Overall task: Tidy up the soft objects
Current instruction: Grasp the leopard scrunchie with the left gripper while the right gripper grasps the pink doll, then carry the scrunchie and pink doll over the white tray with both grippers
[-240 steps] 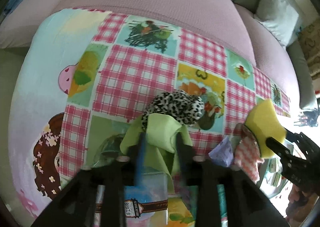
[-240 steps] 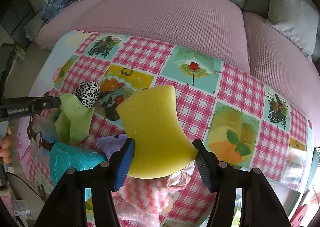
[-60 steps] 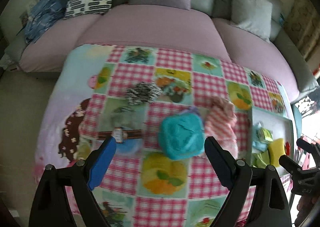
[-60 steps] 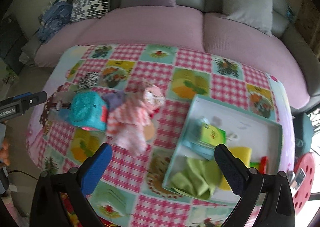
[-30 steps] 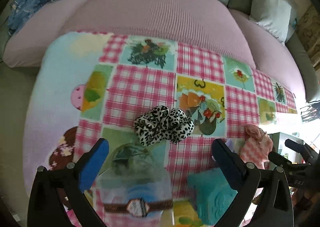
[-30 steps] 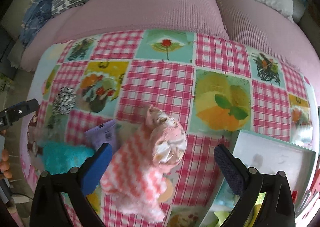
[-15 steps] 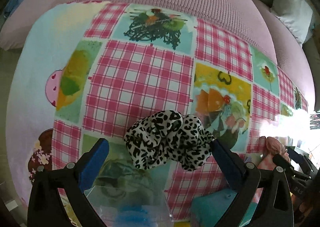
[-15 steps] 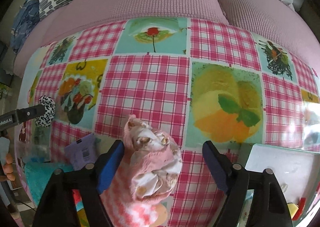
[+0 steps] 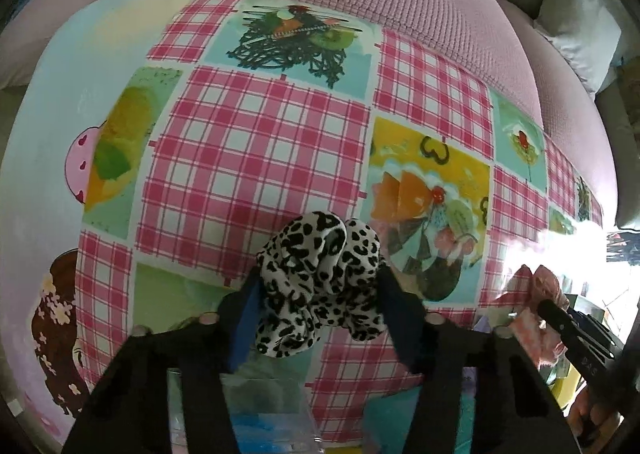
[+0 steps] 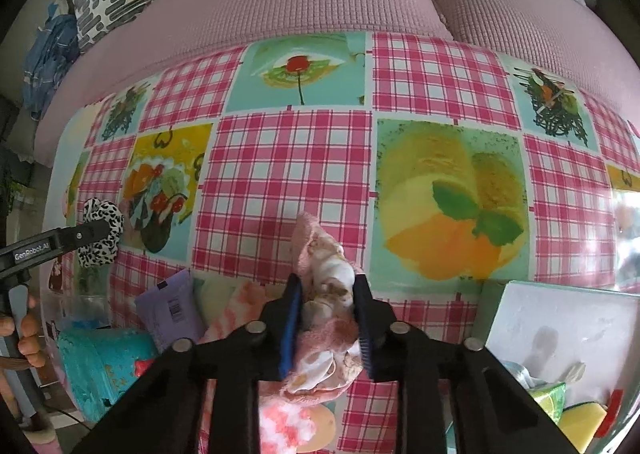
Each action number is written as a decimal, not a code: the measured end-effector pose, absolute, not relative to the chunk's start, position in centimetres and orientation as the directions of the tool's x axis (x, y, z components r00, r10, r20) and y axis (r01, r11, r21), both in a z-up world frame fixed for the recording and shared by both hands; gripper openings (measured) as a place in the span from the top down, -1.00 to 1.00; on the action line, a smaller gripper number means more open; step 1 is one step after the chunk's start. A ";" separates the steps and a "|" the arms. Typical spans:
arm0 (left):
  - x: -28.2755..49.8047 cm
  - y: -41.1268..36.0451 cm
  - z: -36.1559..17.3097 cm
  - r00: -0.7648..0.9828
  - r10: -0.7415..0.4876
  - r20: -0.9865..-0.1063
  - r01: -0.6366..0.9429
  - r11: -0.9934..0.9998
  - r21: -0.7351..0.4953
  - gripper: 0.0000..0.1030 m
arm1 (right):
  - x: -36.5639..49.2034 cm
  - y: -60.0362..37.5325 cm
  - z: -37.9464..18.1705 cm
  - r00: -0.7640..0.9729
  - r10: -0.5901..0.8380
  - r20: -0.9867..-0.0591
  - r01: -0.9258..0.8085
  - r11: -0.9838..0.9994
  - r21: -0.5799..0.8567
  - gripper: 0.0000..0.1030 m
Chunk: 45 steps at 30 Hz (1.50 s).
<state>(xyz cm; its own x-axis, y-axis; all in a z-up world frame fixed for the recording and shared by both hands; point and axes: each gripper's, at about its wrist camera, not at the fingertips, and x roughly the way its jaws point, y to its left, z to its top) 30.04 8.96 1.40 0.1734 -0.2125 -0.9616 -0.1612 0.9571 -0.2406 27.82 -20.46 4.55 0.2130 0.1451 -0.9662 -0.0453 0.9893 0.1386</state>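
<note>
The leopard-print scrunchie sits pinched between the just-closing jaws of the left hand-held gripper.

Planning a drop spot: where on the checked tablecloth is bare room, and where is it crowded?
Free: the wide far half of the checked tablecloth, between the pink sofa and the items. Crowded: the near edge, with leopard-print scrunchie, purple packet, teal towel, pink cloth and white tray.

Both wrist cameras close above checked tablecloth, facing steeply down; shared: leopard scrunchie.
</note>
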 end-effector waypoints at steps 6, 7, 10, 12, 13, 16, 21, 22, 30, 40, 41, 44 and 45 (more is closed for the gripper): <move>29.8 8.5 2.4 0.197 -0.196 -0.961 -0.147 0.963 -0.226 0.47 | 27.0 -21.1 5.7 0.225 0.149 -0.963 -0.048 0.989 0.142 0.69; 29.8 8.5 2.6 0.201 -0.193 -0.960 -0.144 0.964 -0.224 0.49 | 26.8 -21.1 6.0 0.228 0.150 -0.962 -0.049 0.989 0.143 0.69; 29.6 8.5 3.1 0.204 -0.194 -0.960 -0.141 0.964 -0.224 0.57 | 26.4 -21.3 6.8 0.239 0.152 -0.959 -0.049 0.988 0.145 0.69; 29.3 8.3 3.4 0.207 -0.194 -0.959 -0.139 0.964 -0.225 0.61 | 26.0 -21.5 7.5 0.245 0.151 -0.958 -0.051 0.988 0.143 0.69; 29.2 8.4 3.6 0.208 -0.193 -0.959 -0.138 0.965 -0.225 0.62 | 25.8 -21.7 7.9 0.248 0.151 -0.957 -0.052 0.988 0.142 0.69; 28.2 8.7 4.7 0.220 -0.192 -0.956 -0.136 0.965 -0.225 0.63 | 25.3 -22.0 9.0 0.260 0.151 -0.954 -0.052 0.988 0.142 0.69; 26.6 8.8 7.8 0.256 -0.196 -0.947 -0.128 0.964 -0.234 0.63 | 24.2 -22.8 11.1 0.285 0.150 -0.947 -0.047 0.989 0.143 0.69; 25.9 8.8 8.7 0.266 -0.198 -0.944 -0.124 0.964 -0.237 0.63 | 23.8 -23.0 11.6 0.290 0.150 -0.945 -0.045 0.989 0.142 0.69; 22.1 6.9 14.1 0.338 -0.219 -0.915 -0.068 0.964 -0.256 0.63 | 19.8 -25.2 15.1 0.329 0.138 -0.934 -0.032 0.990 0.135 0.69; 16.3 0.8 17.9 0.385 -0.254 -0.887 0.046 0.965 -0.257 0.63 | 14.2 -28.5 16.9 0.362 0.126 -0.924 0.014 0.990 0.141 0.69; 15.9 0.1 18.0 0.387 -0.258 -0.885 0.056 0.965 -0.256 0.63 | 13.6 -28.8 17.0 0.365 0.125 -0.923 0.018 0.990 0.141 0.69; 14.6 -2.1 18.5 0.394 -0.270 -0.878 0.086 0.962 -0.258 0.63 | 12.2 -29.8 17.2 0.376 0.137 -0.916 0.027 0.987 0.159 0.69; 14.3 -2.6 18.5 0.396 -0.275 -0.876 0.092 0.961 -0.260 0.63 | 11.7 -30.2 17.3 0.381 0.136 -0.914 0.031 0.987 0.160 0.69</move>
